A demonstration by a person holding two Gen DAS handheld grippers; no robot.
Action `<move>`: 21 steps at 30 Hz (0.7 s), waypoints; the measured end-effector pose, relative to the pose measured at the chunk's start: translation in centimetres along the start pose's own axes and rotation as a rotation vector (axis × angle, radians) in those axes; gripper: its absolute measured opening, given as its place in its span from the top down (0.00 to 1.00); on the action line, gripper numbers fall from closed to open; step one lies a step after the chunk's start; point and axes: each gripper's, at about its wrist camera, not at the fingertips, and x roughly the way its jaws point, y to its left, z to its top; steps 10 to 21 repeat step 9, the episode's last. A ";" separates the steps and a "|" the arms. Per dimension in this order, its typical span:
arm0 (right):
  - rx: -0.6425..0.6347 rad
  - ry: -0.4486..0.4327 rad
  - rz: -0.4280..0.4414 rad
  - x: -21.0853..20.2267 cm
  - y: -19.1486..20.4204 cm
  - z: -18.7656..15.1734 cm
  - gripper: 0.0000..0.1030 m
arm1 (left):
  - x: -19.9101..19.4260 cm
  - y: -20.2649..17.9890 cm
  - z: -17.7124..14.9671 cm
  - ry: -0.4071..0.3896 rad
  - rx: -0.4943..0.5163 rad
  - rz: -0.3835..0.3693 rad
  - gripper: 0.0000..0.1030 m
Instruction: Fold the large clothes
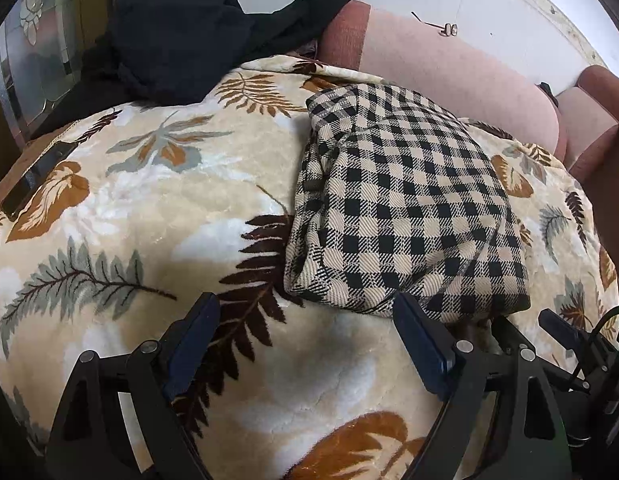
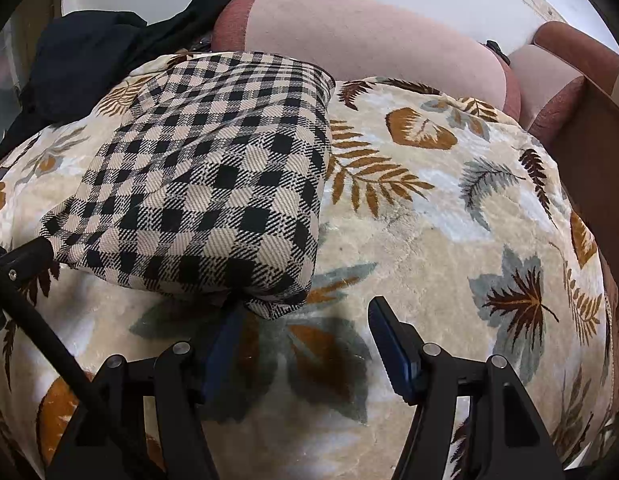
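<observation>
Lighting: even, soft daylight, source perhaps upper right. Shadows: soft dark patches on the blanket (image 2: 409, 240) beneath the tongs, bottom centre. Glare: the white wall (image 1: 469, 0) is slightly washed out. Focus: sharp centre. Distortion: strong fisheye bowing, black vignette at corners.

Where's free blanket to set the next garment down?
Free: the leaf-print blanket left of the checked garment, bounded behind by the black clothes pile and left by a dark flat object. Also blanket right of the garment, up to the pink cushion. Crowded: near edge, both grippers' fingers.
</observation>
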 end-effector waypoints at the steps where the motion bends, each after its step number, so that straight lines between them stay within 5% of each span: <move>1: -0.002 0.000 0.000 0.0 0.1 0.0 0.33 | 0.0 0.0 0.0 -0.005 0.003 0.003 0.15; 21: -0.018 0.004 0.004 -0.1 0.6 0.0 0.33 | -0.7 -0.5 -0.1 -0.029 0.023 0.017 0.15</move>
